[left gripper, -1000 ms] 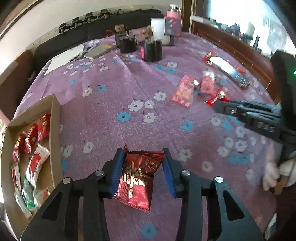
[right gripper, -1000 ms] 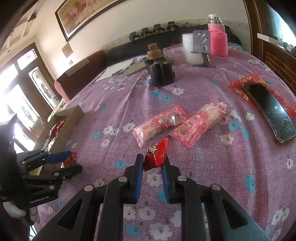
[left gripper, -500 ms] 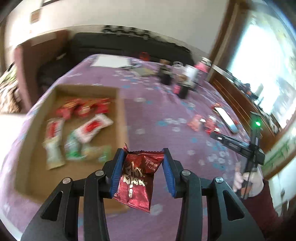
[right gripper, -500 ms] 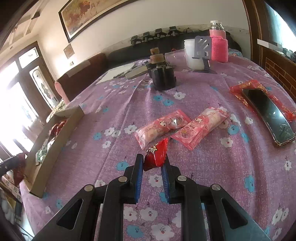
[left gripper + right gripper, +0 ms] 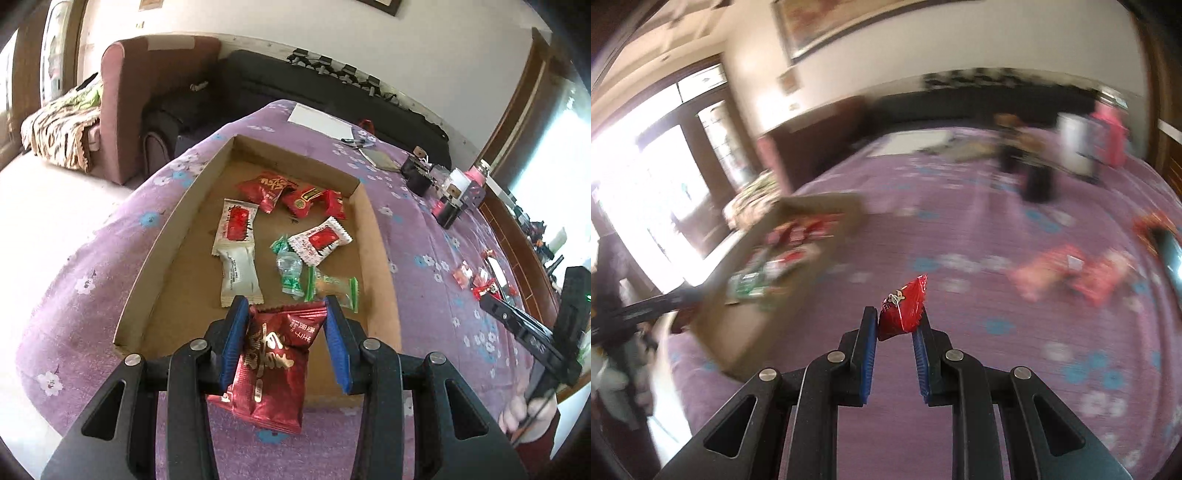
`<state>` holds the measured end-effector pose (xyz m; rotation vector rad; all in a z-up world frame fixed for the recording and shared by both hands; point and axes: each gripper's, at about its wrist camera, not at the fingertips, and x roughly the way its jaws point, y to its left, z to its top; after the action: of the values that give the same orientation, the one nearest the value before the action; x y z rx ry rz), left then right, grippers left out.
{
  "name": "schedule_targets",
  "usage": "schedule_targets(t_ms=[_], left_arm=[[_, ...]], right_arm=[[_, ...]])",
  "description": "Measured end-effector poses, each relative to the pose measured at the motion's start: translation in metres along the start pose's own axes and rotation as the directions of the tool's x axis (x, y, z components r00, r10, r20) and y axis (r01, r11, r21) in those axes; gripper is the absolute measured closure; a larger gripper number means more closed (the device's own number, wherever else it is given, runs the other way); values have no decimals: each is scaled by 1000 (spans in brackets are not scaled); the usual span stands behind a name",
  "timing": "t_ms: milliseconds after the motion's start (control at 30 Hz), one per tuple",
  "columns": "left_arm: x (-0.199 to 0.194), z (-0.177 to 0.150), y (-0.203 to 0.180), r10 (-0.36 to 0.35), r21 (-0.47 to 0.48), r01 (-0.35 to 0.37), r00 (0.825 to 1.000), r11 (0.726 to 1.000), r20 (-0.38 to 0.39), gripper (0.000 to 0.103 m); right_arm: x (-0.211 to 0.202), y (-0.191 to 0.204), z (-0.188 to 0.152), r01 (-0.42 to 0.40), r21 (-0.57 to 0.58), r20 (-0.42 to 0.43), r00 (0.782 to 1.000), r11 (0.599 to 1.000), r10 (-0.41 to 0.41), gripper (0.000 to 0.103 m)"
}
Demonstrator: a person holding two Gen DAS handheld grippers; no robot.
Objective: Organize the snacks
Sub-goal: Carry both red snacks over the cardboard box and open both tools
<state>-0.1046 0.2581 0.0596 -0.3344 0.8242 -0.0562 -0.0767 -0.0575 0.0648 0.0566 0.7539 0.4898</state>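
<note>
My left gripper (image 5: 282,332) is shut on a dark red snack packet (image 5: 275,365) and holds it above the near end of a shallow cardboard box (image 5: 373,236). The box holds several red, white and green snack packets (image 5: 317,242). My right gripper (image 5: 895,325) is shut on a small bright red candy (image 5: 903,308) and holds it above the purple flowered tablecloth (image 5: 960,221). The right wrist view is motion-blurred; the cardboard box (image 5: 846,208) shows at its left. The right gripper (image 5: 495,299) also shows at the right of the left wrist view.
Pink snack packets (image 5: 1067,273) lie on the cloth at the right, near a phone (image 5: 496,273). Black holders (image 5: 417,177), a white cup (image 5: 458,181) and a pink bottle (image 5: 478,177) stand at the table's far end. Paper (image 5: 319,120) lies at the back. A sofa (image 5: 155,99) is behind.
My left gripper carried the dark red packet left from over the open cloth to above the box. My right gripper swung left toward the box with the red candy.
</note>
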Motion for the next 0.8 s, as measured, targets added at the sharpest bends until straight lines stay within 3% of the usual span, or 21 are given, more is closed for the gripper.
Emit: schedule_targets(t_ms=[167, 367, 500, 633, 767, 800], left_arm=[[12, 12, 14, -15, -30, 15, 1000, 999, -7, 64], [28, 22, 32, -17, -97, 14, 999, 995, -31, 64], [18, 20, 35, -36, -110, 35, 999, 993, -8, 63], [8, 18, 35, -25, -105, 26, 1000, 994, 15, 46], [-1, 16, 38, -27, -117, 30, 999, 993, 32, 45], [-2, 15, 39, -26, -118, 30, 999, 993, 32, 45]], right_arm=[[23, 72, 10, -109, -116, -54, 993, 987, 104, 84], [69, 132, 7, -175, -189, -146, 978, 966, 149, 84], [92, 153, 4, -197, -211, -200, 967, 957, 155, 84], [105, 166, -1, -199, -241, -231, 962, 950, 143, 80], [106, 174, -6, -191, -259, -228, 965, 947, 132, 77], [105, 174, -6, -189, -257, -224, 966, 948, 132, 71]])
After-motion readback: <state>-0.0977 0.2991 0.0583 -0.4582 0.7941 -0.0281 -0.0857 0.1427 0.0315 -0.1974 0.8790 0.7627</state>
